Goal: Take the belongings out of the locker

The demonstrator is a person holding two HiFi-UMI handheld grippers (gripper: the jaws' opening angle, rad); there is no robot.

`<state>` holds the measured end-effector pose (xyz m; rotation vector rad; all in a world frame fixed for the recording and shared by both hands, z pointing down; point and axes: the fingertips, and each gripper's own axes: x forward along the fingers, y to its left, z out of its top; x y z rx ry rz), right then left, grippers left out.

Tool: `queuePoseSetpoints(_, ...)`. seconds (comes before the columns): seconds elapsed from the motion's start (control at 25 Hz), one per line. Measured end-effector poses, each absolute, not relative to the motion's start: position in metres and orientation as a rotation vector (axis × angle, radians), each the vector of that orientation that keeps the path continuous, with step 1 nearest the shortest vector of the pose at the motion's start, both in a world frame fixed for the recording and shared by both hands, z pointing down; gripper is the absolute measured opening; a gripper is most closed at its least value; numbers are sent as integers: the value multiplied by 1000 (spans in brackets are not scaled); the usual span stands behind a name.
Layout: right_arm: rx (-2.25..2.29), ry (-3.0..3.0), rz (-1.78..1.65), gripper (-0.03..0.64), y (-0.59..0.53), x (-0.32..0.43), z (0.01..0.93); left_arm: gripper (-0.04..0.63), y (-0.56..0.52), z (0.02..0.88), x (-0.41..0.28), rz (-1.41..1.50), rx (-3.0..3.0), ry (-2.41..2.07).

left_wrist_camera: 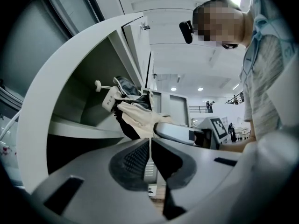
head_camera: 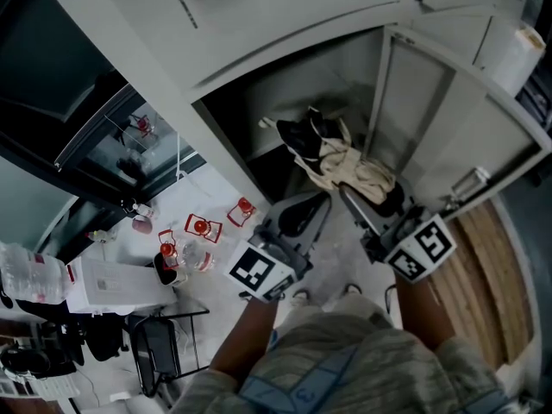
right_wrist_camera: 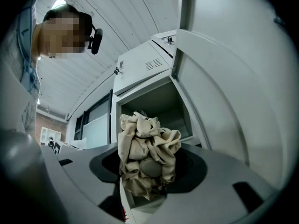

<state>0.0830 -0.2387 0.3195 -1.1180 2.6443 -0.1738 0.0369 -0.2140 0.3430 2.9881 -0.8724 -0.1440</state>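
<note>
A cream cloth bunched with a black garment hangs at the mouth of the open locker. My right gripper is shut on the cream cloth's lower part. In the right gripper view the crumpled cloth fills the gap between the jaws. My left gripper is beside it on the left, just below the clothes and holding nothing. Its jaws meet in a thin line in the left gripper view. That view also shows a white hanger on the clothes.
The locker door stands open at the right, close to my right gripper. Left of the locker is a white table with red-capped bottles. A black chair stands below the table. Wooden flooring lies at the right.
</note>
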Motion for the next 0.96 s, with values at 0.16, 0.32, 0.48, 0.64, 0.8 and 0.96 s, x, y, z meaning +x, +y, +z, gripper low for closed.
queuePoseSetpoints(0.16, -1113, 2668, -134, 238, -237, 85, 323, 3, -217, 343, 43, -144, 2992, -857)
queuePoseSetpoints(0.32, -1107, 2679, -102, 238, -237, 85, 322, 3, -218, 343, 47, -140, 2995, -850)
queuePoseSetpoints(0.48, -1107, 2684, -98, 238, -235, 85, 321, 3, -217, 343, 47, -131, 2996, -847)
queuePoseSetpoints(0.64, -1106, 2687, -99, 238, -234, 85, 323, 3, -217, 347, 46, -118, 2992, -850)
queuePoseSetpoints(0.8, -1101, 2691, -105, 238, -236, 86, 328, 3, -220, 350, 48, -112, 2983, -857)
queuePoseSetpoints(0.96, -1098, 2695, -115, 238, -233, 84, 329, 3, -219, 349, 48, -125, 2971, -861)
